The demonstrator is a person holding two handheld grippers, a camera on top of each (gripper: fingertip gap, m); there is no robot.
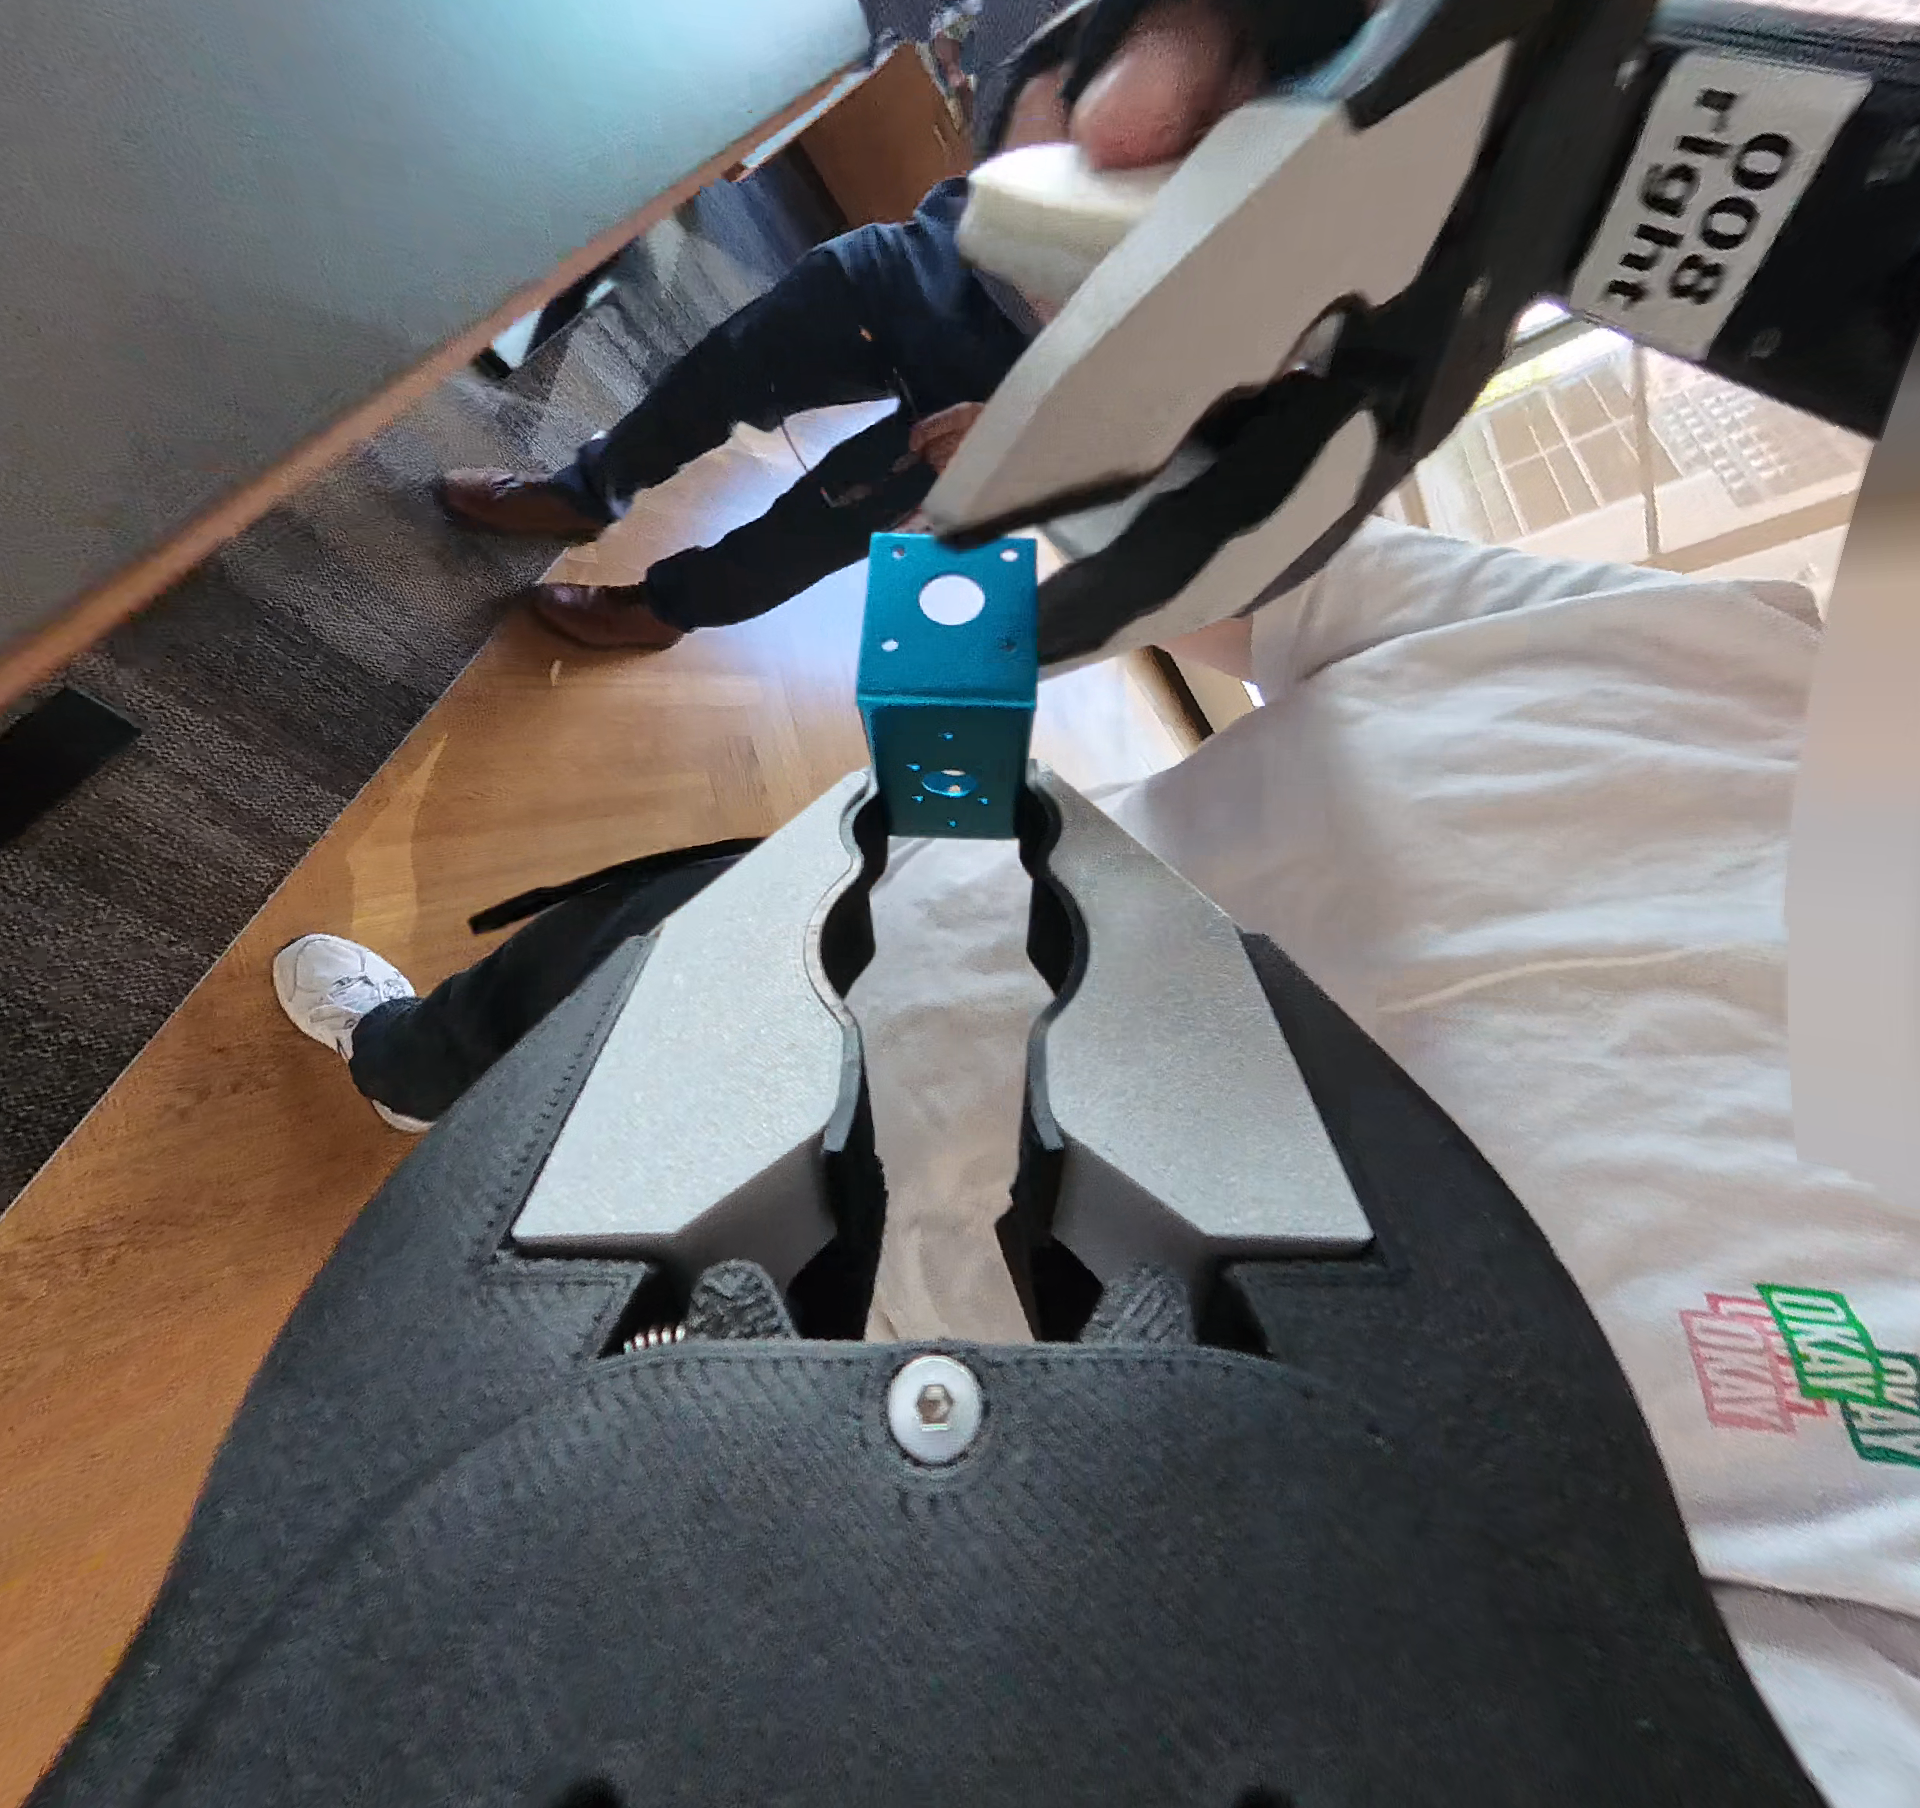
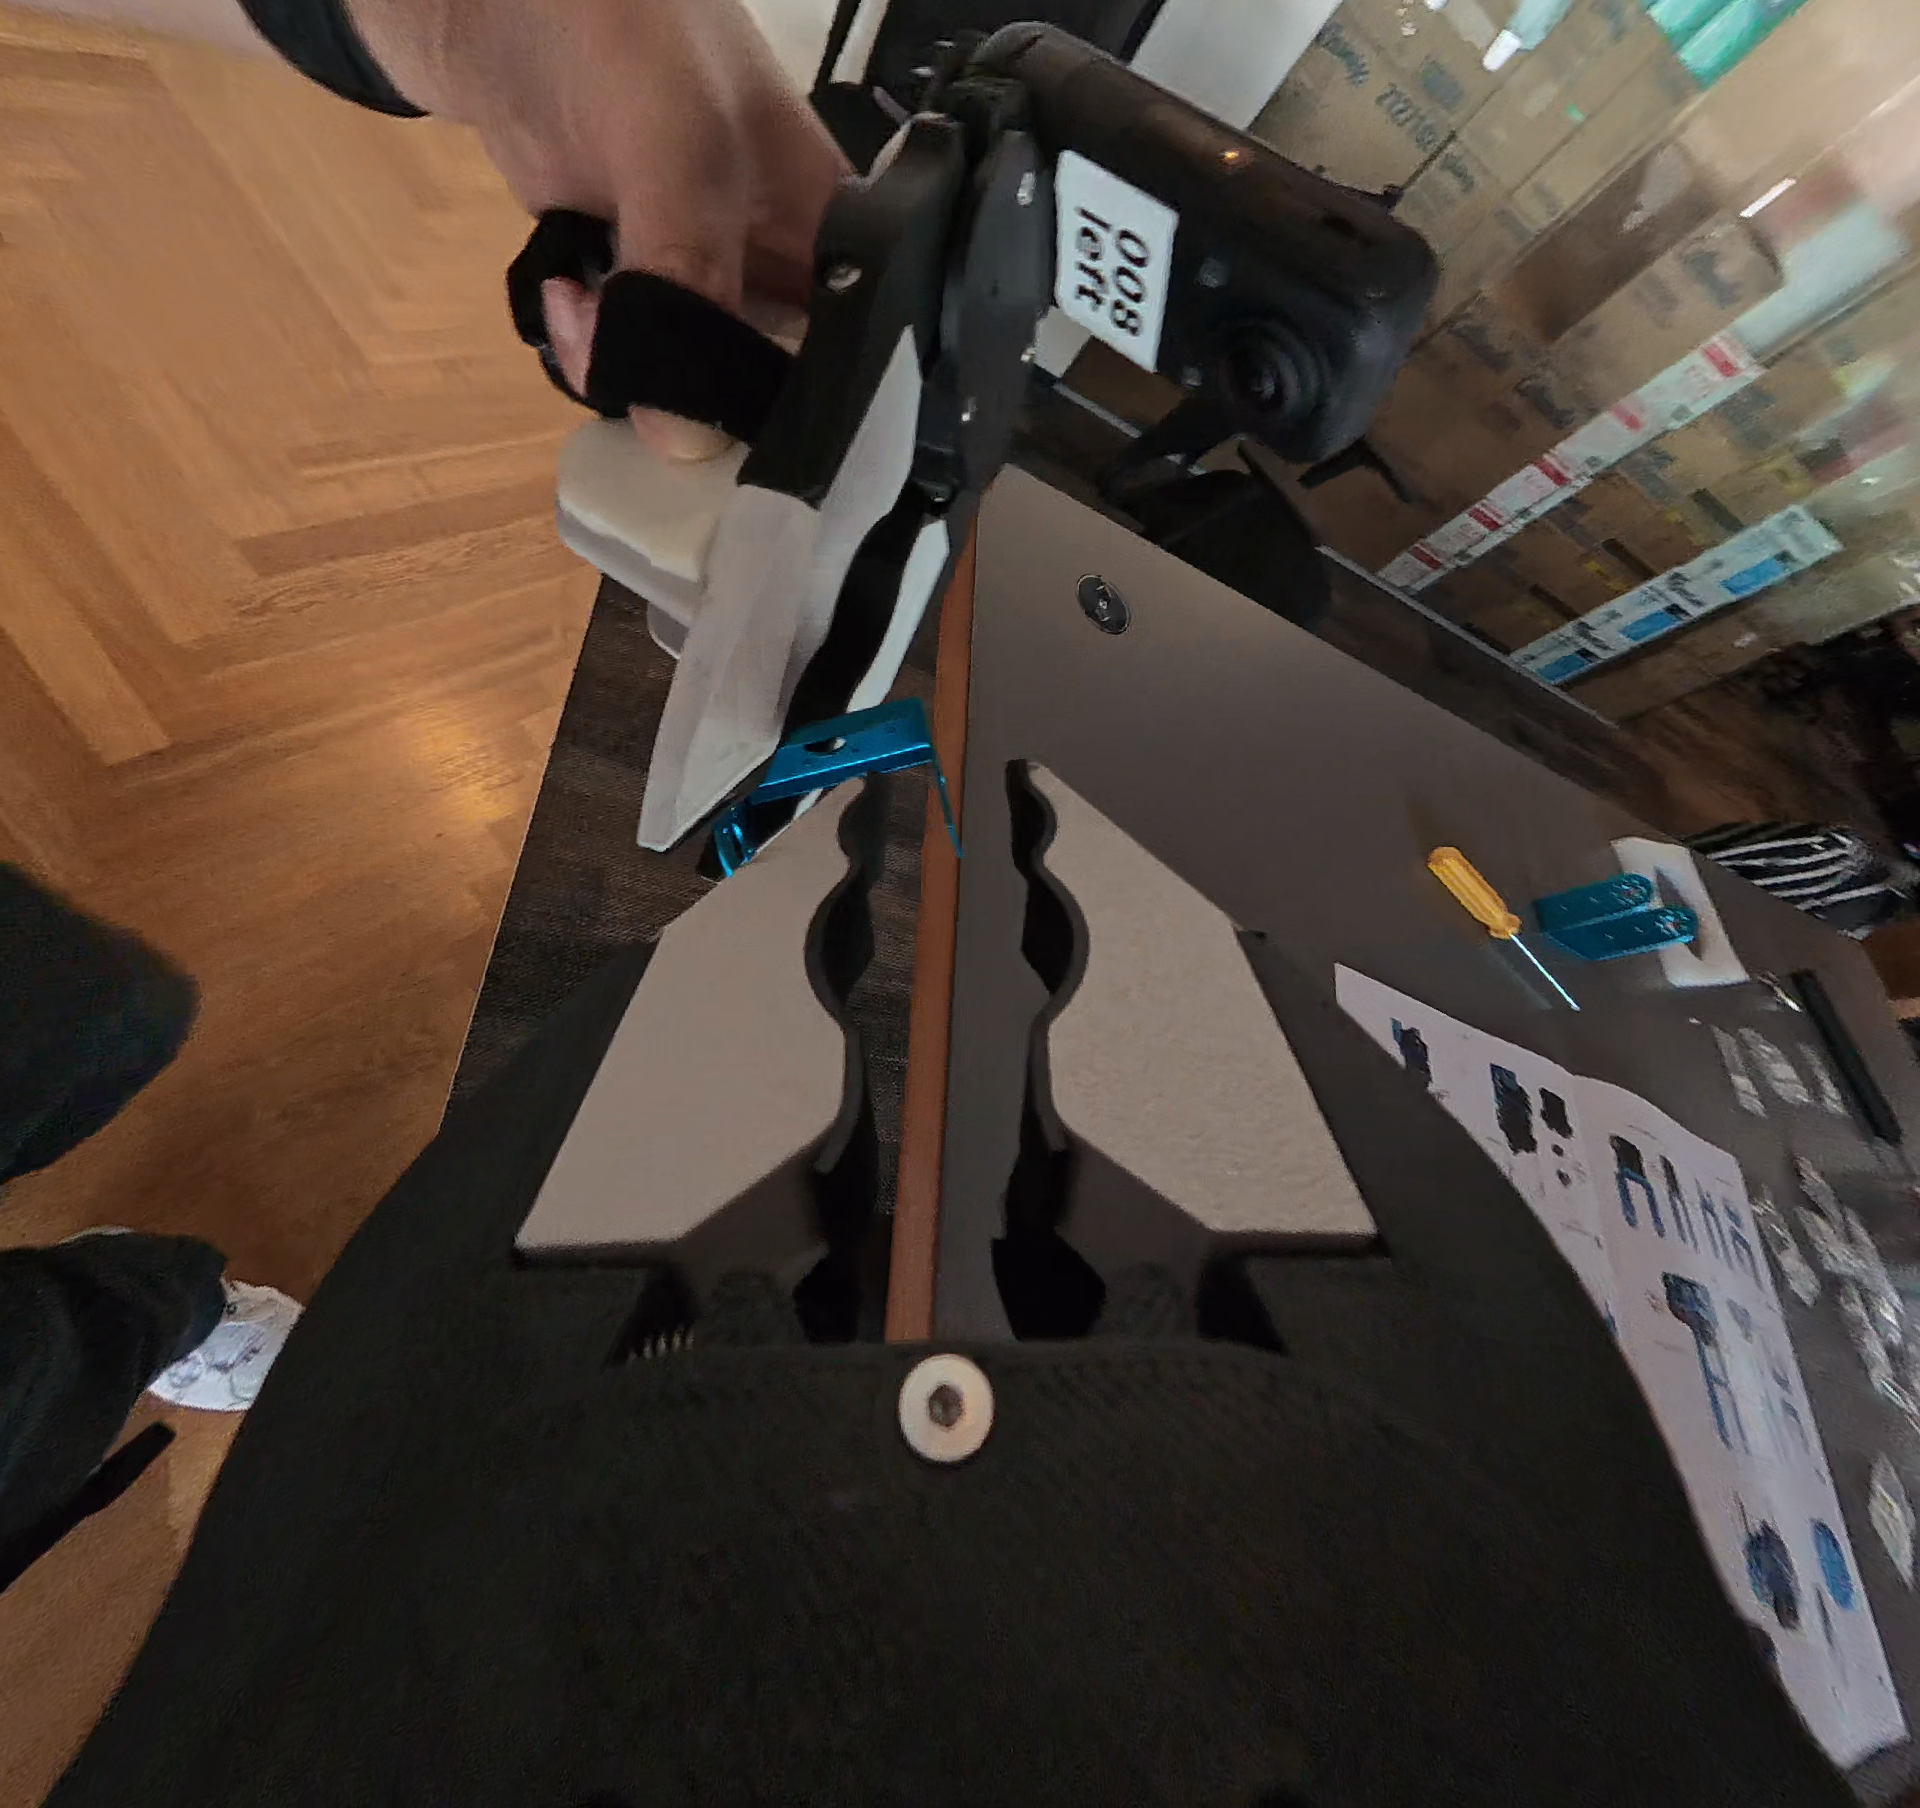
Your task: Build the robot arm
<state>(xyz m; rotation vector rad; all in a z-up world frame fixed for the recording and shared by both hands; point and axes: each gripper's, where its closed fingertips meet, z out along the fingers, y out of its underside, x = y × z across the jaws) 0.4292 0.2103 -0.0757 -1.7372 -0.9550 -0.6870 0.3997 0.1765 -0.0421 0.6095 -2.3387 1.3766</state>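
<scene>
My left gripper (image 1: 951, 802) is shut on the lower end of a blue metal bracket (image 1: 945, 636) with holes in it and holds it in the air. My right gripper (image 1: 997, 584) comes in from the upper right, open, with one fingertip at the bracket's top edge and the other beside its right side. In the right wrist view my right gripper (image 2: 940, 802) is open, and a thin flange of the bracket (image 2: 831, 771) sits between its fingertips. There the left gripper (image 2: 769, 782) reaches in from the upper left, held by a hand.
A dark table (image 2: 1247, 719) with a wooden edge lies below. On it are a yellow-handled screwdriver (image 2: 1470, 891), more blue brackets (image 2: 1621, 917) on white foam, a printed sheet (image 2: 1621, 1239) and small bagged parts. A seated person's legs (image 1: 779, 376) are on the wooden floor. Left tips to right tips: about 5 cm.
</scene>
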